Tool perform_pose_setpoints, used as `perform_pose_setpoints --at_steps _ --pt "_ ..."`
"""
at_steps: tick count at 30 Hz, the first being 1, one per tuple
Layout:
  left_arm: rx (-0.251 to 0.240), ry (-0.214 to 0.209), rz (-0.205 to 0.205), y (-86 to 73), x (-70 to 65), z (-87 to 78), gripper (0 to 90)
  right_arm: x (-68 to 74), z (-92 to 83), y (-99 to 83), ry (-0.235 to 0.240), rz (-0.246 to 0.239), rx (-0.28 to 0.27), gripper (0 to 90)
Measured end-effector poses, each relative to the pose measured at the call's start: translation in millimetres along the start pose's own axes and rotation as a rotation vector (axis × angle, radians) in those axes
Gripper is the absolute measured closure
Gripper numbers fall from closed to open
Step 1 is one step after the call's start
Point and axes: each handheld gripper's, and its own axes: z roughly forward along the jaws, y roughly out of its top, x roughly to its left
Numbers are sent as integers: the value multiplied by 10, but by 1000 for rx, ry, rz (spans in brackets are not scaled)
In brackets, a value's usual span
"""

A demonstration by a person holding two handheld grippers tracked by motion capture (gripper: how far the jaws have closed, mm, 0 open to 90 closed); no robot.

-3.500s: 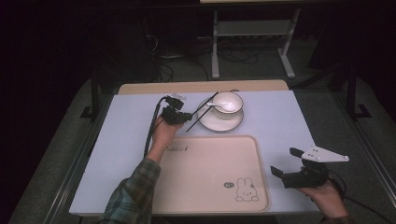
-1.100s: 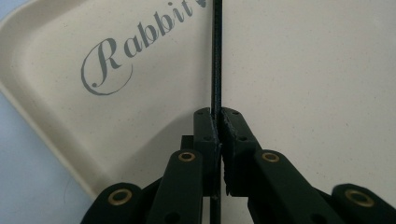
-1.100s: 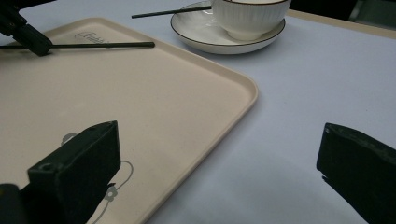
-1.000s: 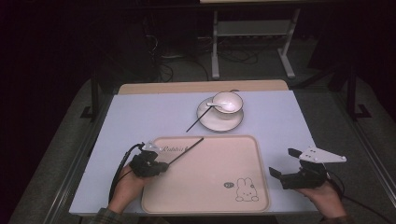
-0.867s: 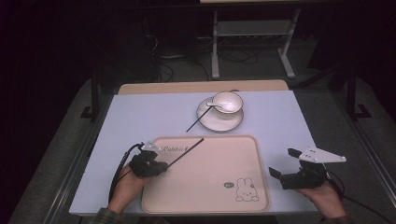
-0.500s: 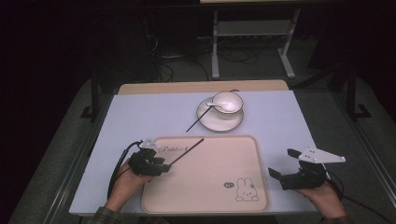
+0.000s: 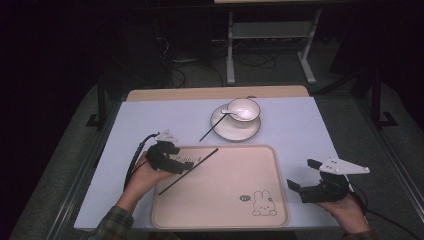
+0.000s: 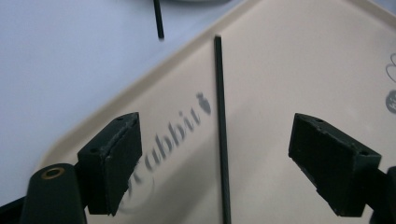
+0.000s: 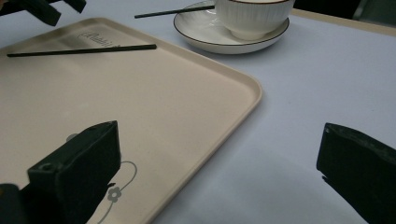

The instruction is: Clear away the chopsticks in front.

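A black chopstick lies slantwise on the beige tray, near its far left corner. My left gripper hovers just over it. Its jaws have just been opening, and in the left gripper view the chopstick runs between the pads without touching them. A second chopstick leans on the saucer under a white bowl that holds a spoon. My right gripper stands open over the table, right of the tray, with nothing in it.
The tray carries a rabbit drawing near its front right corner. Pale blue table surrounds the tray and the saucer. A metal stand is on the dark floor beyond the table.
My left gripper's jaws have spread apart and let go of the chopstick, which stays on the tray. The left hand has drawn up and a little away. The right hand has kept still.
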Motion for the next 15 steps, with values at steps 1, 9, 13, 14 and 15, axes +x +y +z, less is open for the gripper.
perform_pose_setpoints --at_steps 1,9,13,14,15 --pt "0 6 8 63 13 25 164 -1 1 0 0 0 0 0" --pt "-7 4 53 493 62 231 163 -14 -3 -3 -2 2 -4 0" --pt "-15 -4 52 636 90 312 164 -18 -13 -9 -1 6 -6 0" --pt "-18 -2 58 756 119 391 165 -21 -15 -10 -2 6 -6 0" --pt "-19 0 59 809 129 428 169 -23 -17 -11 -3 7 -6 0"
